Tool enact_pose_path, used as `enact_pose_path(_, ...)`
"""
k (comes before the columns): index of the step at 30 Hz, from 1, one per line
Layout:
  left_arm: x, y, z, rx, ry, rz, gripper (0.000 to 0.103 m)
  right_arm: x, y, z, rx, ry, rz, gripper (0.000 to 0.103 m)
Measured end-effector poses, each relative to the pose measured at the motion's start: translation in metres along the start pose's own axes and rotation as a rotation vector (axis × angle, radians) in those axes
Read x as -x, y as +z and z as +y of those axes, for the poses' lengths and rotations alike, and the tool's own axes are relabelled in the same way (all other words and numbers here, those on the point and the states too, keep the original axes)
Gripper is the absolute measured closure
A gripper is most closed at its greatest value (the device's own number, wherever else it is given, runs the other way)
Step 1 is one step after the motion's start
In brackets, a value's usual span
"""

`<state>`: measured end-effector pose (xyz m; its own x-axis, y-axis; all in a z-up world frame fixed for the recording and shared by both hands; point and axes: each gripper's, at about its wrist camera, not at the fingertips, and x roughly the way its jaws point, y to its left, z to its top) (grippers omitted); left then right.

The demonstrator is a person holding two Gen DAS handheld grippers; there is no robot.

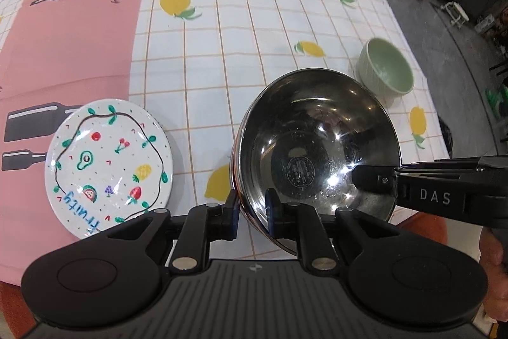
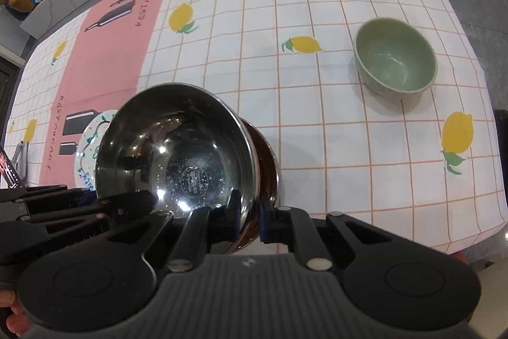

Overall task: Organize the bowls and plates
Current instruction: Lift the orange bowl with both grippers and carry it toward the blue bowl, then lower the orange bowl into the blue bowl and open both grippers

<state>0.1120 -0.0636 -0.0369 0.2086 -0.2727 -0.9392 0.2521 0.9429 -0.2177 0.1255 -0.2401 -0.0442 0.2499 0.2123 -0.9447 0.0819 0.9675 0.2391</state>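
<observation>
A shiny steel bowl (image 1: 314, 145) is held tilted above the table by both grippers. My left gripper (image 1: 252, 210) is shut on its near-left rim. My right gripper (image 2: 247, 216) is shut on the rim at the bowl's other side, and shows in the left wrist view (image 1: 374, 183) at the bowl's right. The steel bowl also fills the middle of the right wrist view (image 2: 177, 151). A white plate with painted fruit (image 1: 109, 162) lies flat to the left. A pale green bowl (image 1: 385, 70) stands upright at the far right, also in the right wrist view (image 2: 395, 61).
The table has a white checked cloth with lemons (image 1: 241, 30) and a pink placemat (image 1: 76, 30) on the left. The table's right edge (image 2: 485, 91) runs close past the green bowl. Plants and clutter sit on the floor beyond.
</observation>
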Motion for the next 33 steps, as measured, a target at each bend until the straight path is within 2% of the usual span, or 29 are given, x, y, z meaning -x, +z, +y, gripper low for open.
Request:
enact_pose_path(16,-0.012,0.007,-0.007,-0.074,0.032,0.067,0.084,-0.007,0.007,-0.007,0.0,-0.01,0.031,0.093)
enact_pose_path(19,-0.011,0.008,-0.005,-0.066,0.017,0.055,0.084,-0.005,0.008,-0.008,0.003,-0.018,0.029,0.085)
enact_pose_path(28,-0.001,0.009,-0.005,-0.08,0.014,0.001,0.084,0.015,0.011,-0.016,-0.01,-0.028,-0.026,0.083)
enact_pose_path(30,-0.001,0.007,-0.005,-0.096,0.018,-0.015,0.084,0.012,0.009,-0.02,-0.024,-0.026,-0.018,0.092)
enact_pose_path(33,0.0,0.005,-0.008,-0.122,0.028,-0.026,0.084,0.011,0.006,-0.021,-0.036,-0.001,-0.02,0.1)
